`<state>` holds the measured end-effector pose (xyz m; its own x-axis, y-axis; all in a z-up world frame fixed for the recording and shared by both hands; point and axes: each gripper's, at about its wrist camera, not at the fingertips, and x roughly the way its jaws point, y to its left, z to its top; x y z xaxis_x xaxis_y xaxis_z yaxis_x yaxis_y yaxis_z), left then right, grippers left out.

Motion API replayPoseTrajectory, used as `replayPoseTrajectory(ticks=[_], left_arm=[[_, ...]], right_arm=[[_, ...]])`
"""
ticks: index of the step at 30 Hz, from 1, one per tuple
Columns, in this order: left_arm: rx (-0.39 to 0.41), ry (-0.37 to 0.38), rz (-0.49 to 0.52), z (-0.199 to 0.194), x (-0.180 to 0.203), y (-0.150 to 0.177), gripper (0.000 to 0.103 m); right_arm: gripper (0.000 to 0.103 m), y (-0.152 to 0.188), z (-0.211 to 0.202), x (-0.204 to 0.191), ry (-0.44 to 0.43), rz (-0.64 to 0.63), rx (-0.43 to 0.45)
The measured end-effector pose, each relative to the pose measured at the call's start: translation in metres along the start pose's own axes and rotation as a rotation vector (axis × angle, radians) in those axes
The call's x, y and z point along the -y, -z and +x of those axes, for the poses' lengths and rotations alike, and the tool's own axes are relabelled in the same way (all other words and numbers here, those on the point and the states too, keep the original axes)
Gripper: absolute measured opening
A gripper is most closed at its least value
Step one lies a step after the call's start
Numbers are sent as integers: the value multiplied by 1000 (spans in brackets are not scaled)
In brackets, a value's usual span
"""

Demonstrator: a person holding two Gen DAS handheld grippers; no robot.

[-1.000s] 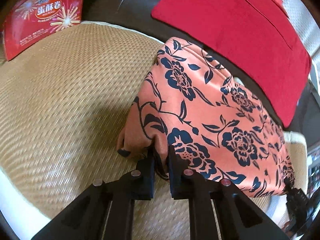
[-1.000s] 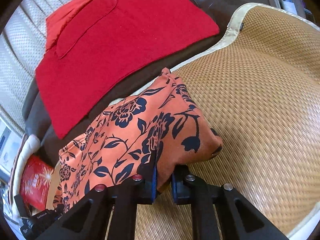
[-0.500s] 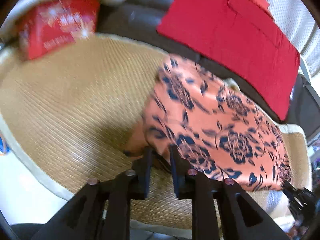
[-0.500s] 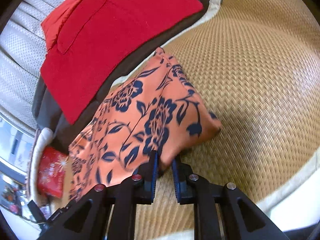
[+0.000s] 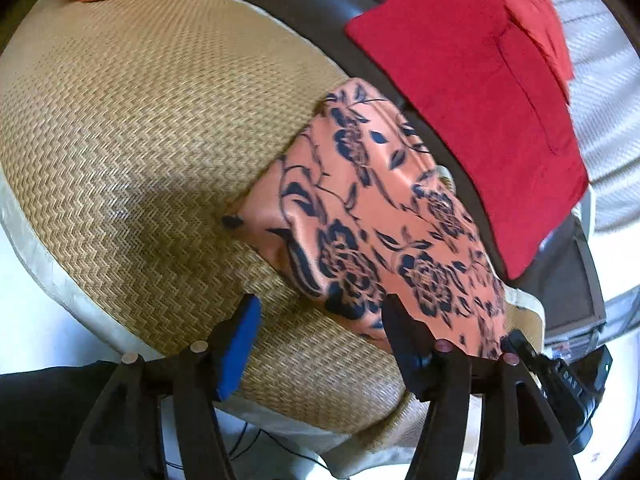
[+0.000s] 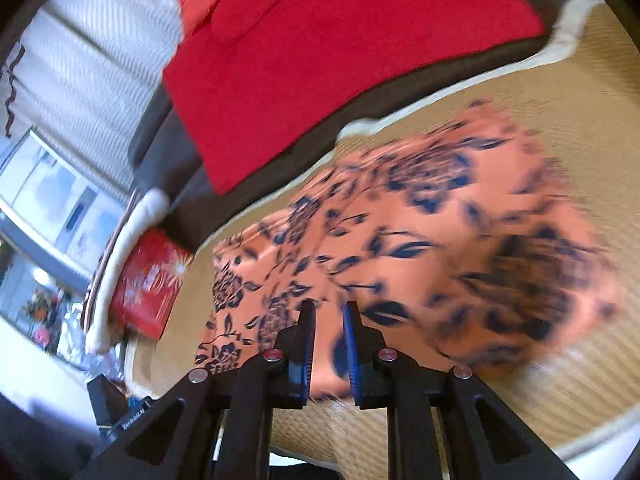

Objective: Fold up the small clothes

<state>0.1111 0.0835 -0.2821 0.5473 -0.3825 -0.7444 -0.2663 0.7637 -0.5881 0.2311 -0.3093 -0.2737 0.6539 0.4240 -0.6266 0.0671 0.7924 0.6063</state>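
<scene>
Left wrist view: floral cloth (image 5: 384, 216) judged soft, light, limp; best pinched at corners near mat (image 5: 132, 128) edge. Left gripper (image 5: 320, 308) opening, nothing between jaws; right gripper (image 6: 329, 312) narrowly parted, grip cannot be told.

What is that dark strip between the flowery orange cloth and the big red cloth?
In the left wrist view, a dark brown cushion edge lies between the flowery orange cloth and the red cloth.

one floral garment (image 5: 384, 216), perhaps two red cloths (image 5: 472, 92)
</scene>
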Motion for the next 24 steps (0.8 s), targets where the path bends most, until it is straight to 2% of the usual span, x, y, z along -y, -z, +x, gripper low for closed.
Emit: replayPoseTrajectory(ticks=[2, 4, 5, 6, 8, 12, 13, 14, 15, 17, 19, 21, 24], left_arm=[[4, 13, -21, 4, -3, -2, 64], [16, 15, -32, 15, 2, -8, 64], [22, 15, -37, 20, 5, -12, 64], [23, 15, -50, 25, 5, -16, 64], [14, -2, -72, 33, 2, -23, 64], [21, -11, -154, 48, -4, -33, 61], [28, -17, -160, 50, -3, -34, 56], [34, -45, -160, 53, -2, -36, 37], [28, -96, -150, 56, -1, -37, 26], [32, -112, -151, 58, 2, -38, 21], [49, -144, -114, 61, 16, -40, 17], [81, -181, -31, 56, 35, -41, 16], [148, -189, 108, 41, 69, -43, 15]], right_arm=[[18, -2, 33, -3, -3, -5, -69], [17, 6, 61, 13, 48, 23, -163], [16, 9, 68, 21, 46, 48, -182], [16, 10, 68, 30, 7, 97, -163], [16, 8, 67, 38, -31, 154, -183], [16, 10, 65, 53, -91, 204, -192], [16, 11, 63, 53, -95, 199, -192], [16, 11, 63, 52, -92, 184, -191], [16, 12, 62, 51, -86, 164, -189], [16, 12, 60, 47, -78, 140, -186], [16, 11, 59, 44, -79, 135, -187], [16, 10, 62, 45, -93, 155, -194], [16, 9, 64, 48, -112, 188, -211]])
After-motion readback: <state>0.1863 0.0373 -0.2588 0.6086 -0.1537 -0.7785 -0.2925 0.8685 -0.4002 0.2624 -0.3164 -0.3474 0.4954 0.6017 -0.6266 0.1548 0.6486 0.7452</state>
